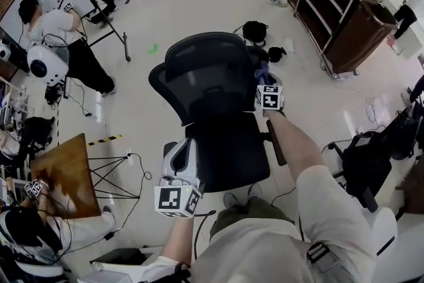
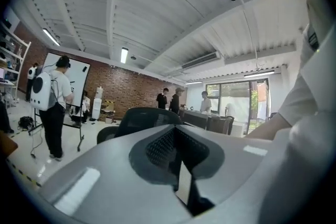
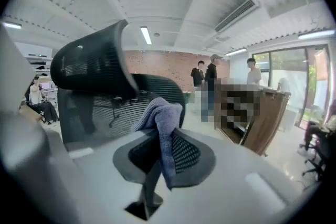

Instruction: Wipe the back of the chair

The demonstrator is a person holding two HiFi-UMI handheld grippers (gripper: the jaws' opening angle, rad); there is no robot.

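We are holding the right gripper (image 1: pixel 262 78) up at the right edge of the chair's back (image 1: pixel 205 86). Its jaws are pinching shut on a blue-grey cloth (image 3: pixel 164 118), which is bunching above the tips and hanging down over one pad. The chair (image 1: pixel 228 149) is standing in the middle of the floor with its black mesh back facing us. Whether the cloth is actually pressing on the mesh, we cannot tell from either view.

The left gripper (image 1: pixel 181 146) is hanging low by the left side of the seat, and in its own view the jaws are meeting with nothing between them.

To wipe well, we are judging that the loose bunch of cloth should be leading, not the hard jaw tips, since the mesh looks springy and could snag. Long, overlapping strokes across the back with light, even pressure should suit it. The chair will probably roll or swivel under a push, so the empty left gripper could be bracing the frame.
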